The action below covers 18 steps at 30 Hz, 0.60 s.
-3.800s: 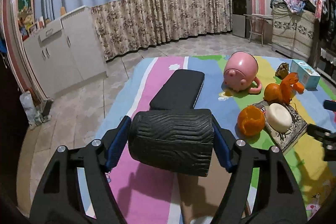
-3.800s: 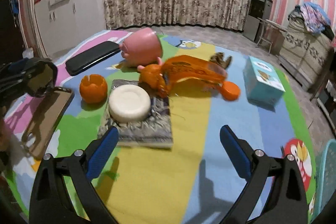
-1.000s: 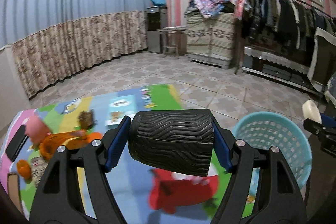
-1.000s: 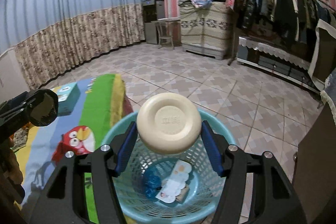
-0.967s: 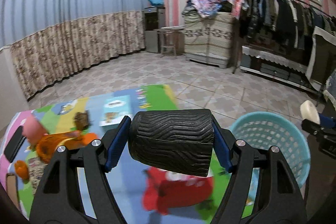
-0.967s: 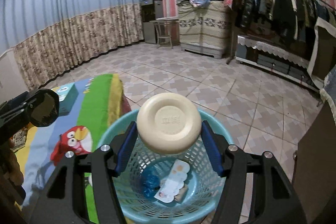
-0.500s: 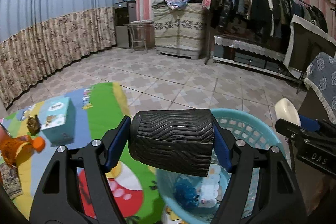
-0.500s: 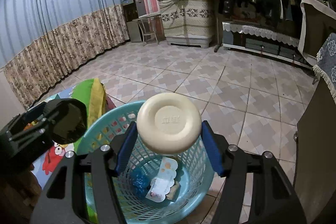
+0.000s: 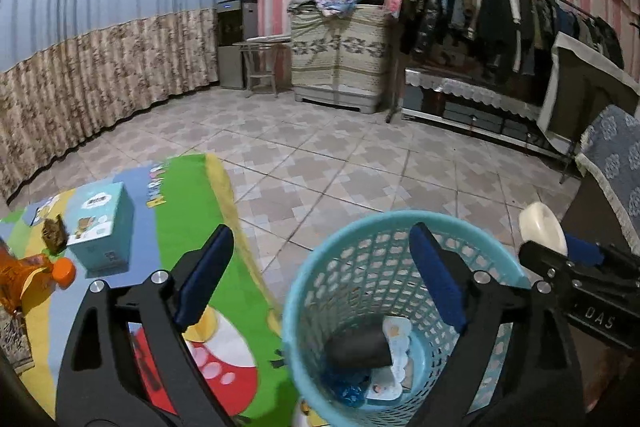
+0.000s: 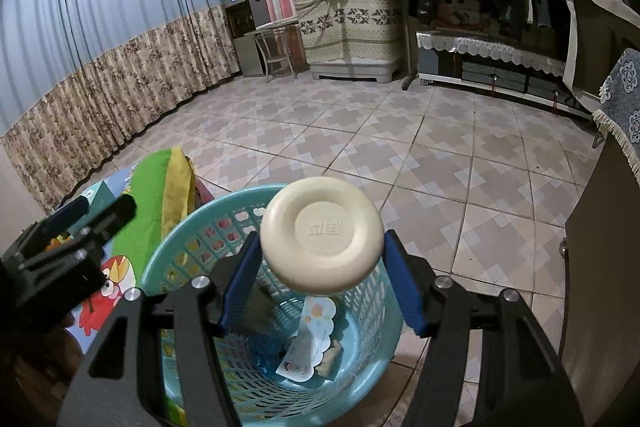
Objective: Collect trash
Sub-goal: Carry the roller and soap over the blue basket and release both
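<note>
soap bar [image 10: 321,235] sits clamped in your right gripper [image 10: 320,281] above the blue basket [image 10: 172,259]; your left gripper [image 9: 320,277] gapes wide, empty, black roll [image 9: 357,346] lying inside the basket.

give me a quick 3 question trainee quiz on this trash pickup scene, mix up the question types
1. True or false: the left hand-held gripper is open.
2. What does the right hand-held gripper hold? A) black roll B) round cream soap bar C) tissue box
3. Fill in: the black roll lies inside the ____.

Key
1. True; nothing sits between its blue pads.
2. B; the soap bar is clamped above the blue laundry-style basket.
3. Basket, on the paper scraps at its bottom.
</note>
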{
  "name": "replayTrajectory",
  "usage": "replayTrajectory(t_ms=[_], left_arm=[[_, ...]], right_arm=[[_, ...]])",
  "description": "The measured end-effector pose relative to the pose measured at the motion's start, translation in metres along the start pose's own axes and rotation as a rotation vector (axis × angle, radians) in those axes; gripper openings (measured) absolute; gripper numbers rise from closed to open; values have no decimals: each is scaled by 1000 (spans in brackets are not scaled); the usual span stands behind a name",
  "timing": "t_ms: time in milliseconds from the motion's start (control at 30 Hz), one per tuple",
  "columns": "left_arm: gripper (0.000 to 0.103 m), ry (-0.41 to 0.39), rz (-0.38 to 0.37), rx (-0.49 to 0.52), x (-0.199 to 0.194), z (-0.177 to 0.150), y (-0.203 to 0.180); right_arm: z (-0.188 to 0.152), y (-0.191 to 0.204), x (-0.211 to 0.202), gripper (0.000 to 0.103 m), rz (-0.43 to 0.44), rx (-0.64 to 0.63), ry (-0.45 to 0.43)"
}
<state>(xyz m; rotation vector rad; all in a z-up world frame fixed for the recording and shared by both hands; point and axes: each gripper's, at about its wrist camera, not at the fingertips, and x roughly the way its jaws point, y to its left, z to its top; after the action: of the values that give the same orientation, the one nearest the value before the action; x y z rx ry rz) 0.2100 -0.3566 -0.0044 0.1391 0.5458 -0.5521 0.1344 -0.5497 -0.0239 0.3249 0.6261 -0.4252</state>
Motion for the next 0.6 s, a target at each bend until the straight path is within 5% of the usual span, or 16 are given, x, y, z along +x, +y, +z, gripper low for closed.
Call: replayTrajectory(t_ms=[467, 533, 600], left_arm=[[97, -62, 155, -35, -28, 7, 67], [97, -62, 168, -49, -34, 6, 80], [97, -62, 172, -61, -40, 4, 91]], right_arm=[[-5, 34, 17, 62, 14, -59, 31], [-6, 42, 18, 67, 18, -66, 20], [-5, 46, 16, 84, 14, -67, 3]])
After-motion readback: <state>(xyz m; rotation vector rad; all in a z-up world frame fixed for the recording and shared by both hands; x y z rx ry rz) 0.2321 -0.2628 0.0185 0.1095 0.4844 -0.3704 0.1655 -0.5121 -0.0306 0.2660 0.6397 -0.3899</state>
